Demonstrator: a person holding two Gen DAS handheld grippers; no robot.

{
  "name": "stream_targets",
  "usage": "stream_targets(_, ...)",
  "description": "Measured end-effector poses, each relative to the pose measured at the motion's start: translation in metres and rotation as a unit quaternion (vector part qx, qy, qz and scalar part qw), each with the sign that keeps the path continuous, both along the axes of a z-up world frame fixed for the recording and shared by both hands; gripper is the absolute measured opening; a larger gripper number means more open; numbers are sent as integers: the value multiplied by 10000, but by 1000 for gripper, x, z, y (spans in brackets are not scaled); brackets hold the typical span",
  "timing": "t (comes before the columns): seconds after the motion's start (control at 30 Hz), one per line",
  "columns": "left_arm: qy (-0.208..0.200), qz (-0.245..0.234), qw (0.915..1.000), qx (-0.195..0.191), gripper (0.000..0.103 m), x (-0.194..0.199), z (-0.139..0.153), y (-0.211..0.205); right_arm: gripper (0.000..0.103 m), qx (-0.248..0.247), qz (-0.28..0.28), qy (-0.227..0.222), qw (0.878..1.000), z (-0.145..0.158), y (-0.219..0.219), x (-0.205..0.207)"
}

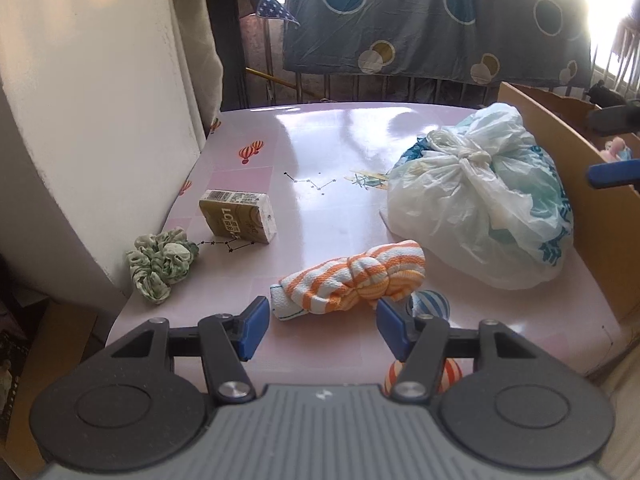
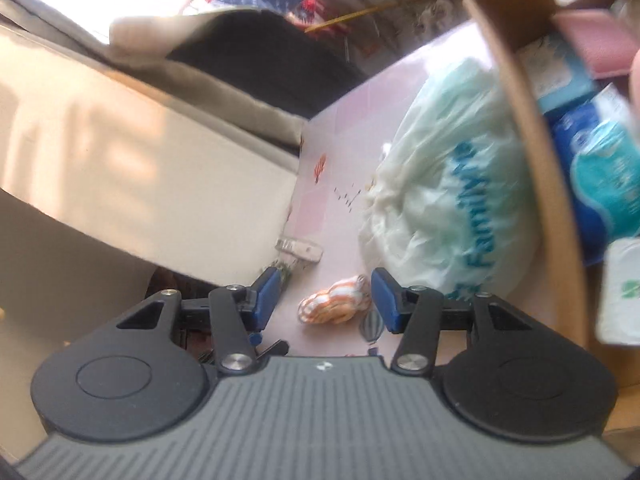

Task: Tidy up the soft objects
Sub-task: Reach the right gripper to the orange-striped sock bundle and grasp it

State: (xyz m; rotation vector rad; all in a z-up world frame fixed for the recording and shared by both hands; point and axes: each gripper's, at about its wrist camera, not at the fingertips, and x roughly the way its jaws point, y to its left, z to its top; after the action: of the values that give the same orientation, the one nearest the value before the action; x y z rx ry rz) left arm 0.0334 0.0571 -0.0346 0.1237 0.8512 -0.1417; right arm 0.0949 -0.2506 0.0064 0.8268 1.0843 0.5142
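An orange-and-white striped knotted towel (image 1: 352,278) lies on the pink table (image 1: 320,140), just beyond my open, empty left gripper (image 1: 322,326). A green scrunchie (image 1: 160,262) lies at the table's left edge, with a tissue pack (image 1: 238,216) behind it. A tied white plastic bag (image 1: 484,196) sits at the right. My right gripper (image 2: 326,300) is open and empty, held high and tilted; its blurred view shows the towel (image 2: 336,300), the bag (image 2: 448,196) and a cardboard box (image 2: 532,128) of packaged goods.
The cardboard box (image 1: 560,160) stands against the table's right side; the other gripper's blue fingers (image 1: 614,172) show above it. A white wall panel (image 1: 100,120) borders the left. A dark patterned cloth (image 1: 432,16) hangs behind the table.
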Motion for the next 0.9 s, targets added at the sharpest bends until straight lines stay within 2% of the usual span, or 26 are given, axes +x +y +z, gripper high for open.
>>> stream_targets(0.17,-51,-587,9966,570,61,11,-19,-6,50,294,-23,830,9961,-54,59,11)
stream_targets(0.33,-37,-1054,9913,785,65,28,-36,-6,50,510,-449,1472,9868,-98,84,18)
stream_targets(0.43,39,-1223,9892,809,71,41,-44,-7,50,592,-622,1639,9827,-111,90,20)
stream_targets(0.63,220,-1368,9874,768,72,63,-59,-11,51,640,-782,1745,9795,-122,97,25)
stream_targets(0.7,266,-1360,9874,760,70,65,-61,-13,51,611,-793,1760,9793,-123,97,25)
stream_targets(0.77,282,-1368,9868,817,62,64,-62,-14,51,573,-778,1781,9793,-126,100,26)
stream_targets(0.83,281,-1379,9860,899,58,60,-61,-16,51,554,-767,1805,9790,-129,101,27)
stream_targets(0.9,340,-1384,9863,826,55,56,-58,-17,51,533,-762,1818,9789,-131,103,28)
